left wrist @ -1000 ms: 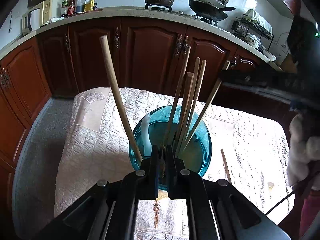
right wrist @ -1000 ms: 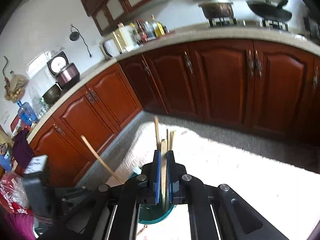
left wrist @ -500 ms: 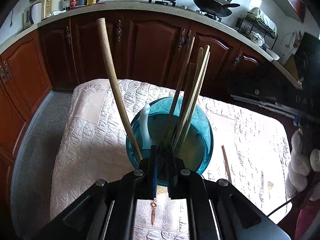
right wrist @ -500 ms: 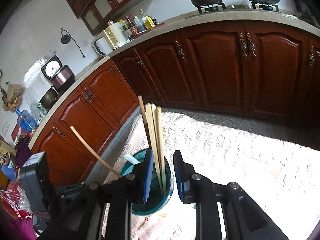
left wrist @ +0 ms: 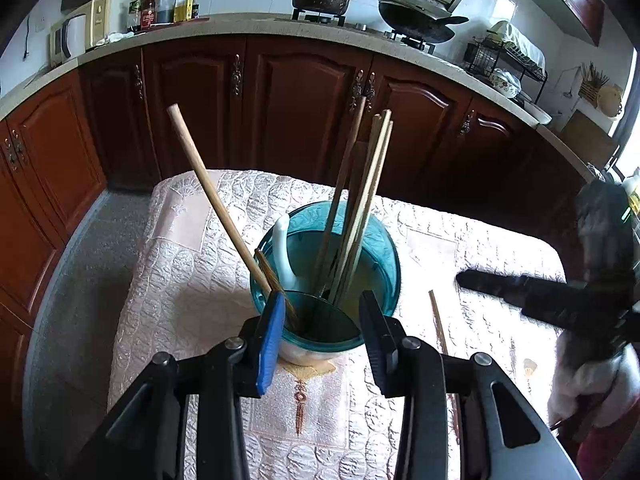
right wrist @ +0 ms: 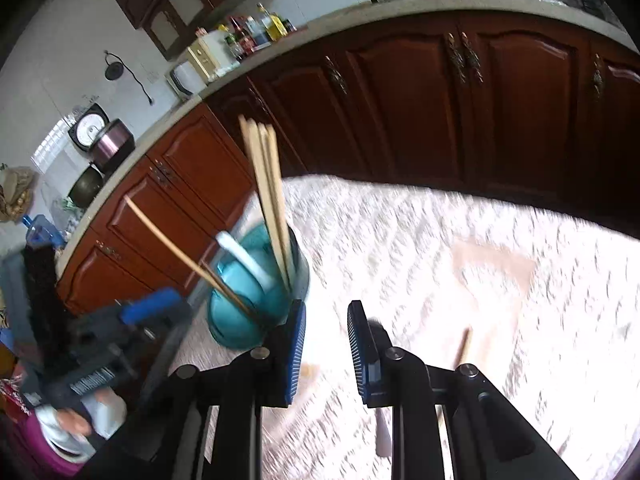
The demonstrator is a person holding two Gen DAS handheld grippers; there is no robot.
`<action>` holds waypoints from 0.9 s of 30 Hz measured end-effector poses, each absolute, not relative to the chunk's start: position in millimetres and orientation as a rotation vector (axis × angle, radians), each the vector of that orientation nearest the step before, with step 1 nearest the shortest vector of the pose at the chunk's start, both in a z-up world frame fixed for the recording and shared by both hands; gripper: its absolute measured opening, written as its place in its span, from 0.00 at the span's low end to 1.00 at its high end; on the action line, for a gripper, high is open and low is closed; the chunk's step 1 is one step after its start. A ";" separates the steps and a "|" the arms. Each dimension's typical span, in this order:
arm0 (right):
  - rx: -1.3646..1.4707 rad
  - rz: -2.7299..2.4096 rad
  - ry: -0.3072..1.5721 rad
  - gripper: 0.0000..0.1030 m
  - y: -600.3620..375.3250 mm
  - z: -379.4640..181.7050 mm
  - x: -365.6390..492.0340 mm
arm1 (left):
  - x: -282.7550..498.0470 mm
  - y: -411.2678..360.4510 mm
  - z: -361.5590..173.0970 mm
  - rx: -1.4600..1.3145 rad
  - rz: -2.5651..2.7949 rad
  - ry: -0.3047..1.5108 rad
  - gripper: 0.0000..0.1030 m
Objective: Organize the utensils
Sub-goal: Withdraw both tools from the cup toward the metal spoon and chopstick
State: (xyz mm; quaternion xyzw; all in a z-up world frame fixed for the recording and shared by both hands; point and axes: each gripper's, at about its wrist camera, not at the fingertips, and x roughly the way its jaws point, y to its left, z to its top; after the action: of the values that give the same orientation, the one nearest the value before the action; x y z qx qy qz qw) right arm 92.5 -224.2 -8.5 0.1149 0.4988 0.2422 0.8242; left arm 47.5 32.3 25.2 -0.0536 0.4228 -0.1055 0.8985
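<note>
A teal glass holder (left wrist: 352, 276) stands on the white quilted tablecloth (left wrist: 192, 264). It holds several wooden chopsticks (left wrist: 360, 200), a long wooden stick (left wrist: 216, 200) and a white spoon (left wrist: 284, 248). My left gripper (left wrist: 322, 332) is open, its jaws on either side of the holder's near rim. My right gripper (right wrist: 326, 344) is open and empty, to the right of the holder (right wrist: 256, 296). One loose chopstick (left wrist: 438, 320) lies on the cloth right of the holder; it also shows in the right wrist view (right wrist: 464, 348).
Dark red kitchen cabinets (left wrist: 304, 112) and a countertop with bottles, a pot and a wok run behind the table. The right gripper's body (left wrist: 540, 300) reaches in from the right. The left gripper's body (right wrist: 112, 344) shows at lower left of the right wrist view.
My left gripper has opened from shut at the holder's rim. My right gripper let go of a chopstick into the holder, opened, and swung right away from it.
</note>
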 end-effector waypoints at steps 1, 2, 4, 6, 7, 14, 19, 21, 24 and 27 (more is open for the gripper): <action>0.240 0.509 1.076 0.24 -224.9 -16.1 90.0 | 45.7 31.2 26.2 -0.110 -0.220 0.872 0.38; 0.232 0.503 1.098 0.24 -224.4 -27.6 85.9 | 42.7 30.5 27.0 -0.110 -0.221 0.868 0.38; 0.203 0.488 1.141 0.24 -221.1 -50.7 79.0 | 36.0 29.5 28.6 -0.115 -0.225 0.863 0.38; 0.158 0.458 1.184 0.24 -215.5 -75.9 73.1 | 29.2 30.5 30.2 -0.123 -0.228 0.861 0.38; 0.148 0.451 1.199 0.24 -214.5 -85.4 71.7 | 24.5 31.3 30.9 -0.124 -0.229 0.860 0.38; 0.042 0.413 1.234 0.21 -203.4 -127.1 61.9 | 3.2 35.9 24.8 -0.129 -0.227 0.878 0.38; 0.075 0.436 1.262 0.08 -202.5 -126.8 45.5 | -3.3 37.3 9.4 -0.142 -0.226 0.913 0.38; 0.116 0.471 1.288 0.08 -203.2 -126.8 27.7 | -5.9 36.0 1.3 -0.146 -0.230 0.928 0.38; 0.174 0.522 1.326 0.08 -206.1 -125.1 -2.5 | -8.5 31.2 -14.7 -0.143 -0.237 0.965 0.38; 0.231 0.606 1.355 0.12 -207.3 -120.9 -38.5 | -10.3 23.7 -36.3 -0.140 -0.263 1.015 0.38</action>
State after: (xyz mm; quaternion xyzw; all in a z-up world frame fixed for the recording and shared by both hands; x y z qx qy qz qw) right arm -38.5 -207.3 -120.9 0.1048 0.6155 0.2753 0.7311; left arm -10.3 23.7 -36.3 -0.0667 0.4844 -0.1254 0.8633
